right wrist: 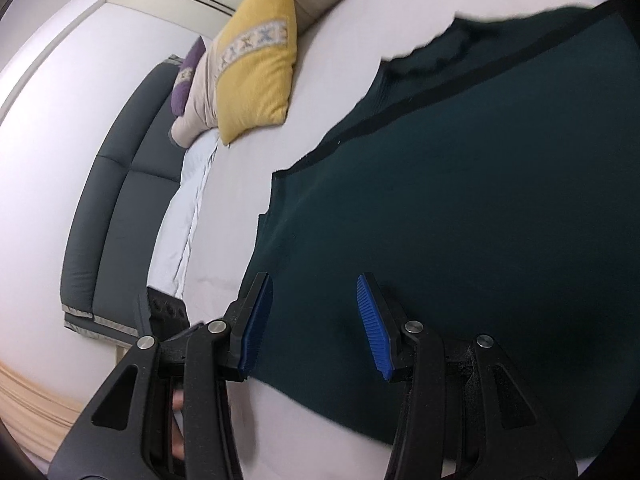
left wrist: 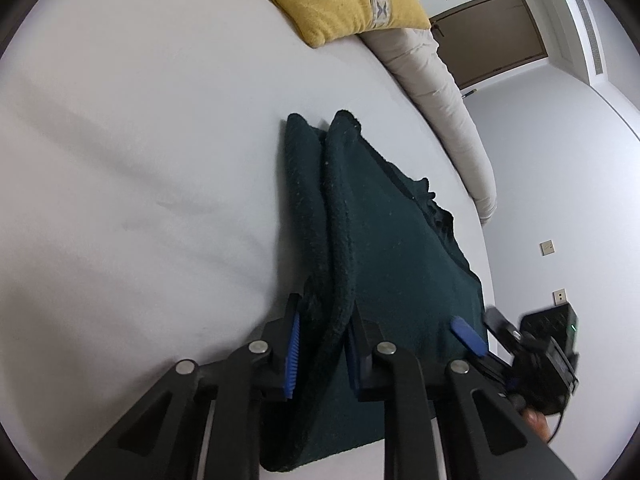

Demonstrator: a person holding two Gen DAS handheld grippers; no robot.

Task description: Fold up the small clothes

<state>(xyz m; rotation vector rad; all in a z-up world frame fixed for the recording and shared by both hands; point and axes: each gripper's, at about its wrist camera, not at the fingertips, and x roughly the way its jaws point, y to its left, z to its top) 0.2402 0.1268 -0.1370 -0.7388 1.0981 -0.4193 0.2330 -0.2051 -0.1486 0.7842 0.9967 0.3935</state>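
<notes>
Dark green knit, the garment [left wrist: 384, 240] lies on the white bed [left wrist: 140, 140], its near edge bunched into two raised ridges. No box or basket shows in either view; the bed alone carries the cloth. The left gripper [left wrist: 322, 354] has its blue pads [left wrist: 293, 354] drawn narrow onto the thick rolled hem at that near edge, and the fold runs up between them, so it seems clamped. The right gripper [right wrist: 316, 324] hangs over a flat stretch of the same garment [right wrist: 460, 220] near its corner, jaws at a middling gap with nothing pinched between the pads [right wrist: 374, 326]; in the left view it is only a blur at the garment's far side. A yellow cushion [right wrist: 258, 64] rests well apart at the head of the bed
</notes>
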